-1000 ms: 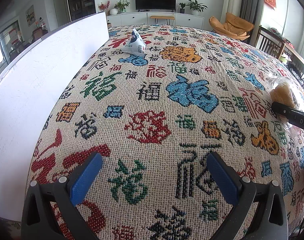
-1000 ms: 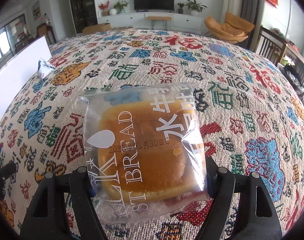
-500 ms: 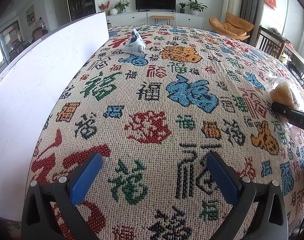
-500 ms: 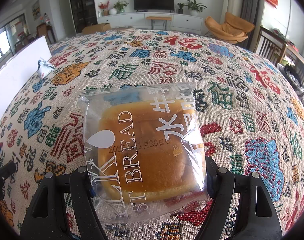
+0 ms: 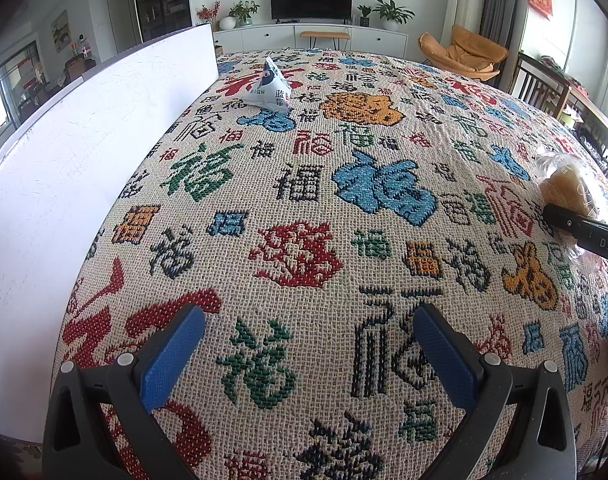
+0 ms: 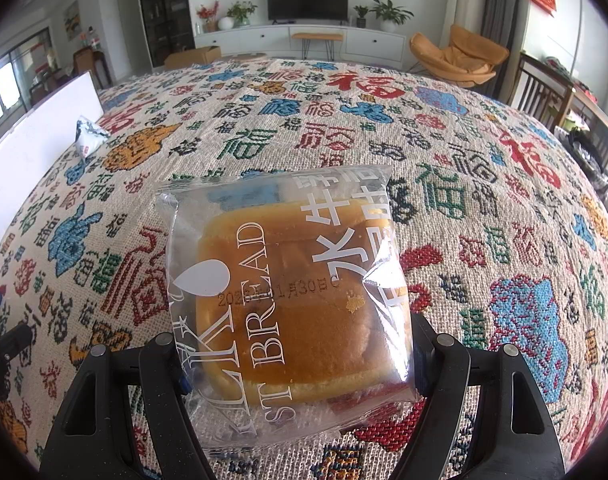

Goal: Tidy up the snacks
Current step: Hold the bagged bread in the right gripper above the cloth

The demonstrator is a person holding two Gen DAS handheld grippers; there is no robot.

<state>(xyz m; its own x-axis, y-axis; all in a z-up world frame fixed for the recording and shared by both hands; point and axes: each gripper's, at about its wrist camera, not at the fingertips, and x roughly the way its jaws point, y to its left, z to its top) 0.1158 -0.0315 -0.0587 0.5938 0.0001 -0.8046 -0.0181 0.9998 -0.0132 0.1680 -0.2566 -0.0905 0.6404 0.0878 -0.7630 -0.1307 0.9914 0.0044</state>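
Note:
A clear packet of golden bread (image 6: 288, 292) with white "BREAD" lettering sits between the jaws of my right gripper (image 6: 292, 336), whose fingers press its two sides just above the patterned tablecloth (image 6: 484, 208). In the left wrist view the same bread packet (image 5: 568, 190) shows at the right edge, with a black finger (image 5: 576, 226) of the right gripper across it. My left gripper (image 5: 308, 320) hovers open over the cloth, blue pads wide apart, nothing between them. A small white triangular snack packet (image 5: 270, 90) stands far off beside the white board.
A tall white board (image 5: 84, 152) stands upright along the table's left side. The woven cloth (image 5: 304, 200) with coloured characters covers the whole table. Wooden chairs (image 6: 544, 96) stand at the right edge. The left gripper's tip (image 6: 4, 344) shows at the right wrist view's left edge.

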